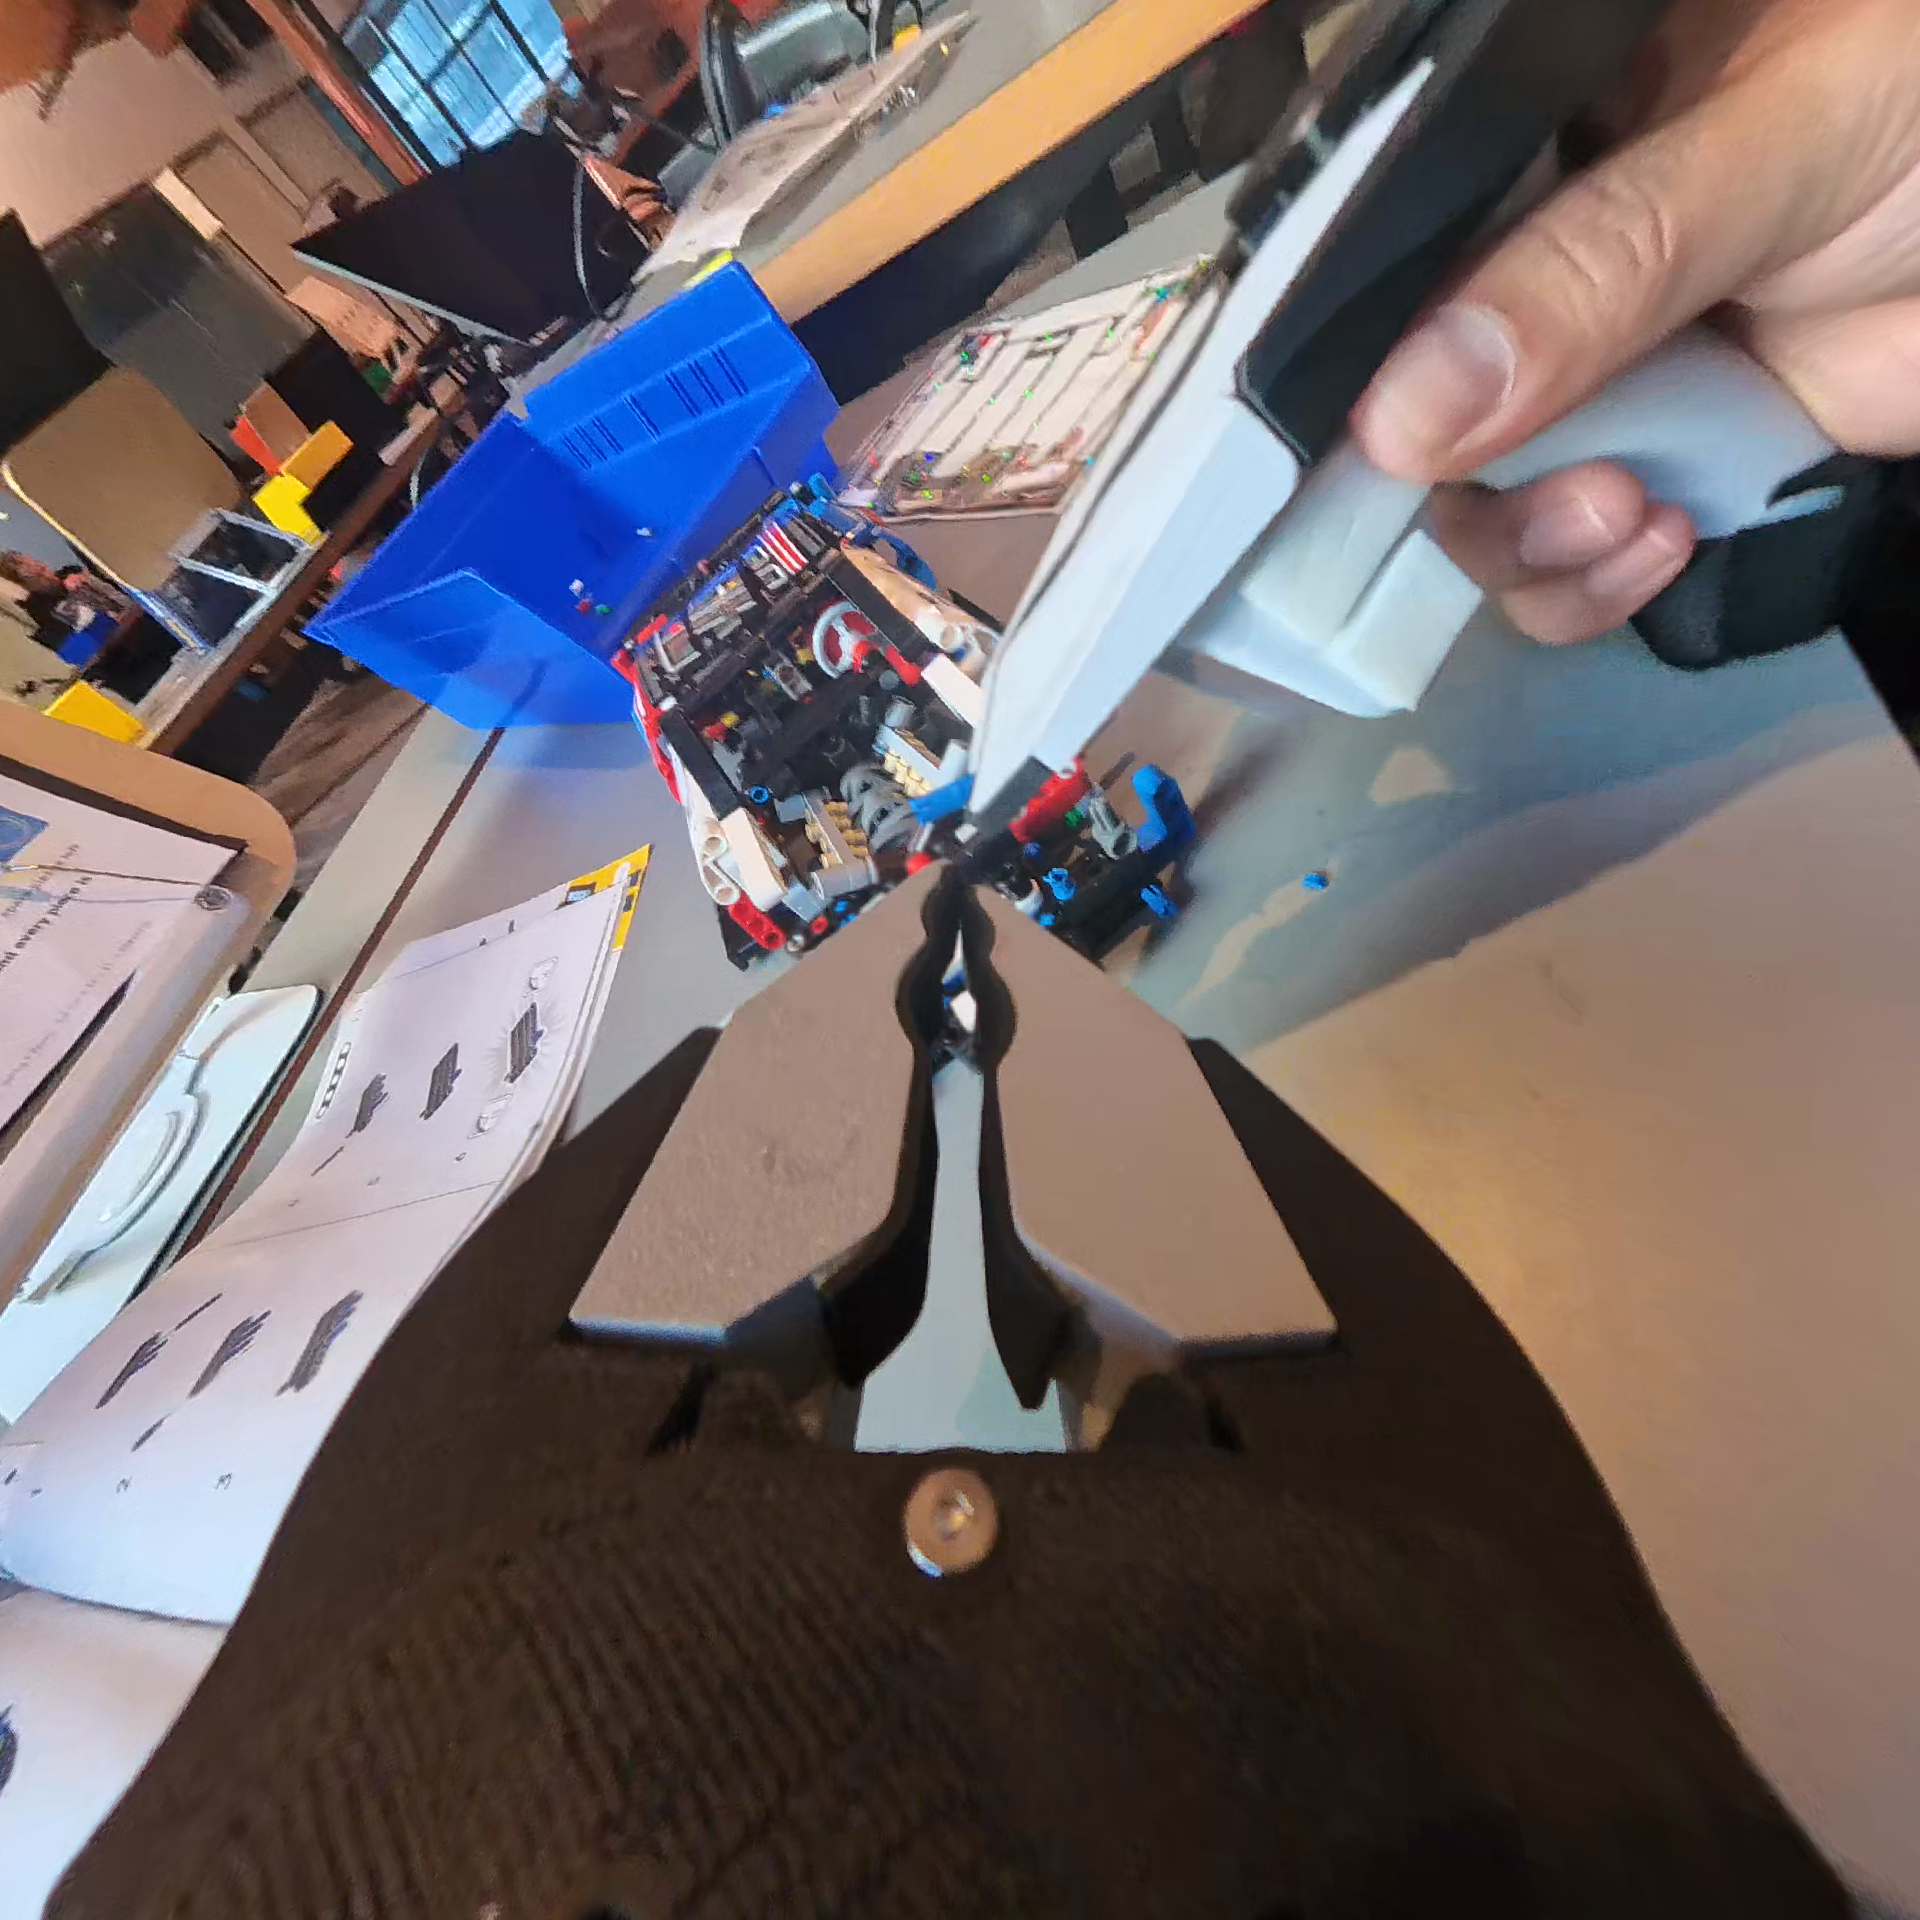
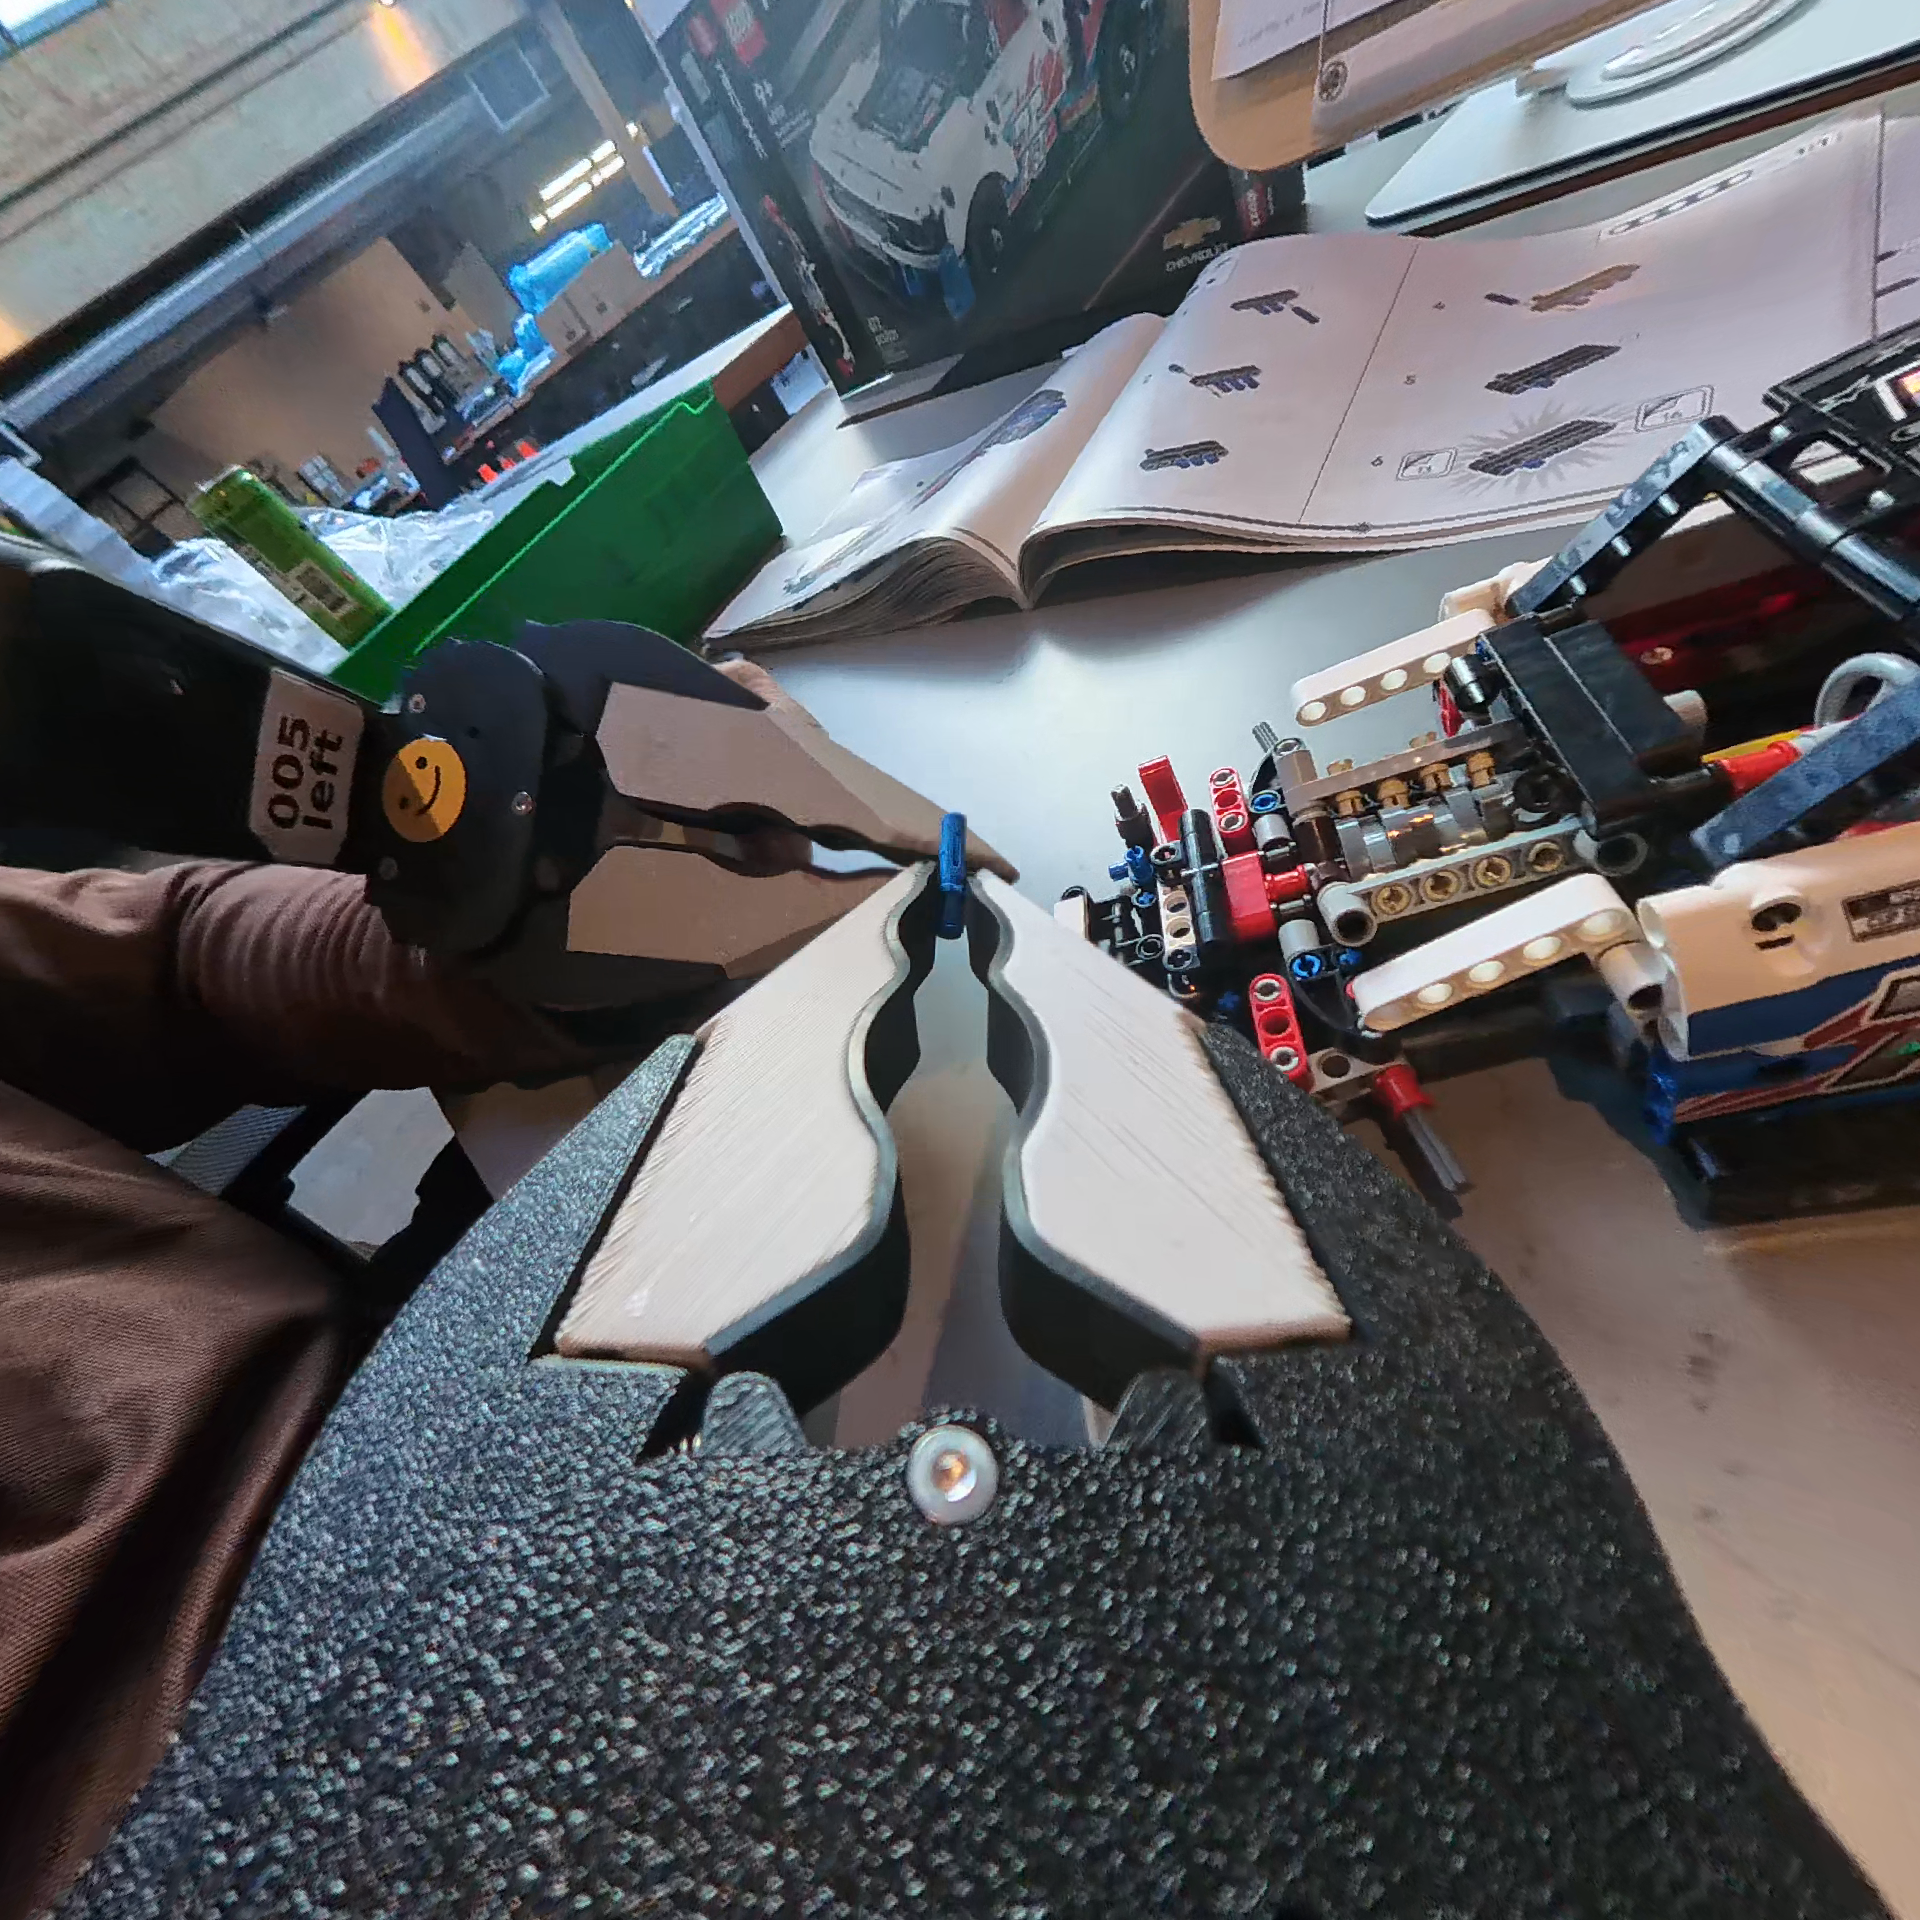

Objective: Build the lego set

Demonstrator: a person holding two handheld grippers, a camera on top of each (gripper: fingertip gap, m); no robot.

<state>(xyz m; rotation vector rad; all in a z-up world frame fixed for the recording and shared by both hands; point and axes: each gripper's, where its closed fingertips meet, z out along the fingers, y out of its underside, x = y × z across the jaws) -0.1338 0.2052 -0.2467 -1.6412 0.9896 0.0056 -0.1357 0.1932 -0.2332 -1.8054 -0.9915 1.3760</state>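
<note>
The partly built lego car (image 1: 821,717) stands on the grey table (image 1: 1558,935), its open chassis end toward both grippers; it also shows in the right wrist view (image 2: 1558,852). My right gripper (image 2: 951,883) is shut on a small blue pin (image 2: 950,862), which stands upright between the fingertips just left of the car's end. In the left wrist view the right gripper (image 1: 982,821) reaches down from the upper right to the car's near end. My left gripper (image 1: 951,883) is shut with nothing seen in it, tips close to the right gripper's tips. It also shows in the right wrist view (image 2: 904,858).
A blue bin (image 1: 623,499) stands behind the car. An open instruction booklet (image 1: 436,1122) lies to the left, also visible in the right wrist view (image 2: 1351,416). A green bin (image 2: 623,520) and the set's box (image 2: 966,177) stand farther back. A loose blue piece (image 1: 1316,880) lies on the table. The grippers are tip to tip, or close to it.
</note>
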